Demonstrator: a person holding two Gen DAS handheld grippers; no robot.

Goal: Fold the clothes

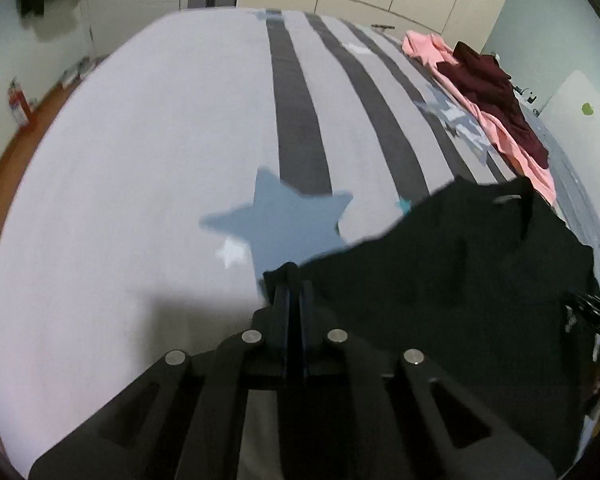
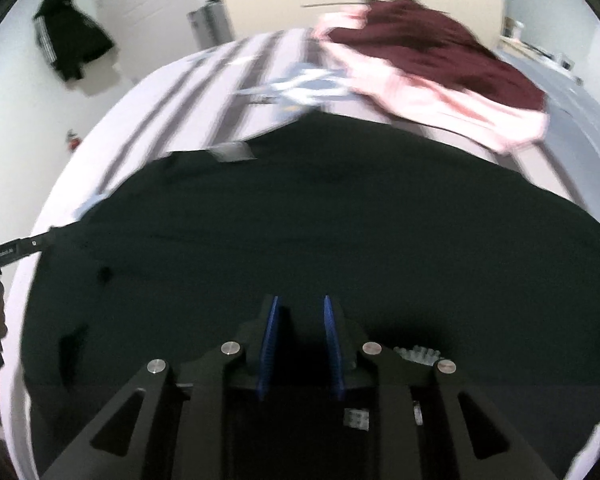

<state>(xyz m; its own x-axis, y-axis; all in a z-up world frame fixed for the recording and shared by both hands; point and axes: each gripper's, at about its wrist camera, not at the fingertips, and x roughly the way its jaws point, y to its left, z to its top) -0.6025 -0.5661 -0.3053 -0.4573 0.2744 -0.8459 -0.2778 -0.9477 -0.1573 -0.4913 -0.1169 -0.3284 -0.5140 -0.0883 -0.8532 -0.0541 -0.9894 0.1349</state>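
Beneath both claws lies a black garment [image 2: 300, 220] spread on the bed [image 1: 120, 180]. The left claw [image 1: 290, 276] is pressed together, pinching the garment's edge at its fingertips. The right claw [image 2: 300, 312] hangs spread above the cloth, blue pads [image 2: 269, 340] apart. Beyond the right claw, a maroon garment [image 2: 440, 48] lies atop a pink one [image 2: 420, 96].

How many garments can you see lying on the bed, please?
3: a black garment spread nearest, its edge pinched in the left tongs; a pink garment along the far side; and a maroon garment piled on the pink one. More may be hidden underneath.
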